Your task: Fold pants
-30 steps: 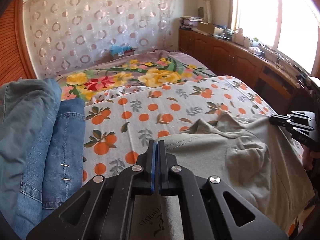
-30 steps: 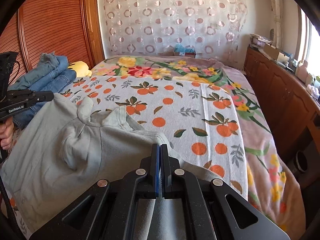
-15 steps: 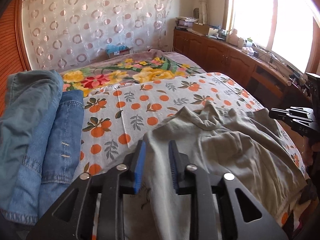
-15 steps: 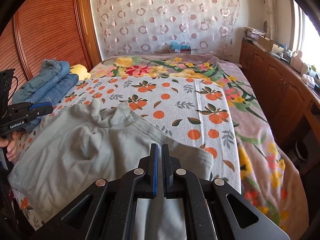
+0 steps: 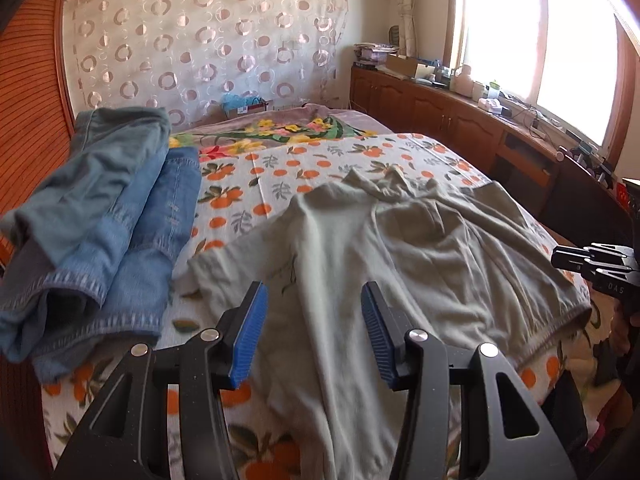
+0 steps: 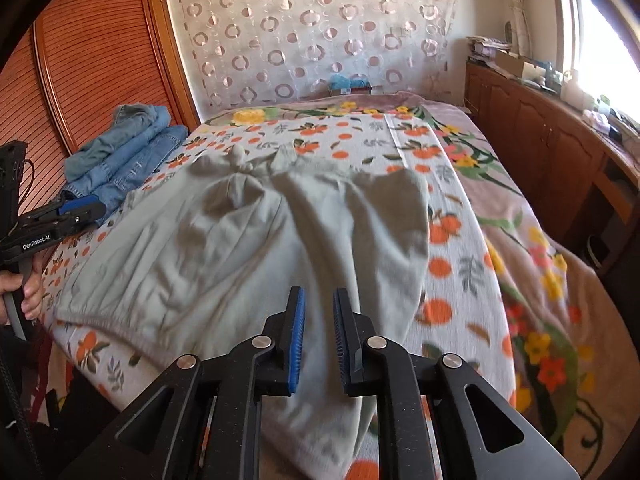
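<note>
Both grippers, left gripper and right gripper, just opening, released, nothing pinched. Grey pants dropped flat on bed, spread beneath them. Folding proper not begun.

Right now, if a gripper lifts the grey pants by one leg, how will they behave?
The grey pants will likely drape and sag: they lie creased and bunched near the waist. Probably light, thin knit, following the bed's edge. They may drag across the sheet rather than lift whole.
</note>
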Demonstrator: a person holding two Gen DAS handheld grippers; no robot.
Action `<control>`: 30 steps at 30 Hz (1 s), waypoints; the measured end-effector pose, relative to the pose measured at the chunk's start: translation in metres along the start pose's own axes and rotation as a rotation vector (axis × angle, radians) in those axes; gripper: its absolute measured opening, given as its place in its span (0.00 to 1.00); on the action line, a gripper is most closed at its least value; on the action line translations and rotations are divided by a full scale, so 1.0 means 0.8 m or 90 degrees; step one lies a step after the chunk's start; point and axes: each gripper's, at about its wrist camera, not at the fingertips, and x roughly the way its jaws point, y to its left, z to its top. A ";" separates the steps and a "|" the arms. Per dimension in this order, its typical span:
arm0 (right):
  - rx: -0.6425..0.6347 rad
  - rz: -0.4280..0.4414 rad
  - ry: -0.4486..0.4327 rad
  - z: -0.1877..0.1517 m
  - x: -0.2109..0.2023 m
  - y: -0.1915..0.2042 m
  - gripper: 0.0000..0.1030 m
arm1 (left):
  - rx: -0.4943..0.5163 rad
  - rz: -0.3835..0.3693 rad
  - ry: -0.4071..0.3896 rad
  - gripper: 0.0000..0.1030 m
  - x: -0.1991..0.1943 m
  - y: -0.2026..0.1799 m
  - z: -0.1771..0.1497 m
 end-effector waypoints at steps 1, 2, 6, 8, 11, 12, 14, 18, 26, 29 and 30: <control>0.003 -0.002 0.000 -0.005 -0.004 -0.001 0.20 | -0.002 0.001 0.002 0.49 -0.002 0.001 -0.006; 0.006 -0.006 0.001 -0.010 -0.007 -0.001 0.23 | -0.007 0.003 0.006 0.49 -0.004 0.003 -0.015; 0.020 -0.010 0.003 -0.020 -0.019 0.001 0.27 | -0.018 0.011 0.019 0.49 -0.011 0.006 -0.039; 0.024 -0.019 0.005 -0.029 -0.025 0.002 0.28 | -0.024 0.013 0.024 0.49 -0.014 0.009 -0.050; 0.027 -0.035 0.015 -0.036 -0.027 0.002 0.28 | -0.029 0.023 0.028 0.49 -0.019 0.012 -0.062; 0.028 -0.041 0.018 -0.040 -0.029 0.001 0.28 | -0.032 0.023 0.029 0.49 -0.020 0.013 -0.066; 0.033 -0.045 0.024 -0.047 -0.032 -0.001 0.29 | -0.040 0.024 0.035 0.48 -0.020 0.014 -0.074; 0.045 -0.045 0.035 -0.055 -0.039 -0.007 0.31 | -0.049 0.028 0.041 0.49 -0.020 0.017 -0.086; 0.055 -0.050 0.051 -0.062 -0.053 -0.004 0.34 | -0.058 0.028 0.055 0.49 -0.017 0.017 -0.101; 0.060 -0.049 0.050 -0.065 -0.056 -0.001 0.34 | -0.063 0.026 0.054 0.49 -0.019 0.019 -0.106; 0.063 -0.048 0.049 -0.065 -0.056 -0.001 0.34 | -0.064 0.026 0.052 0.49 -0.021 0.020 -0.107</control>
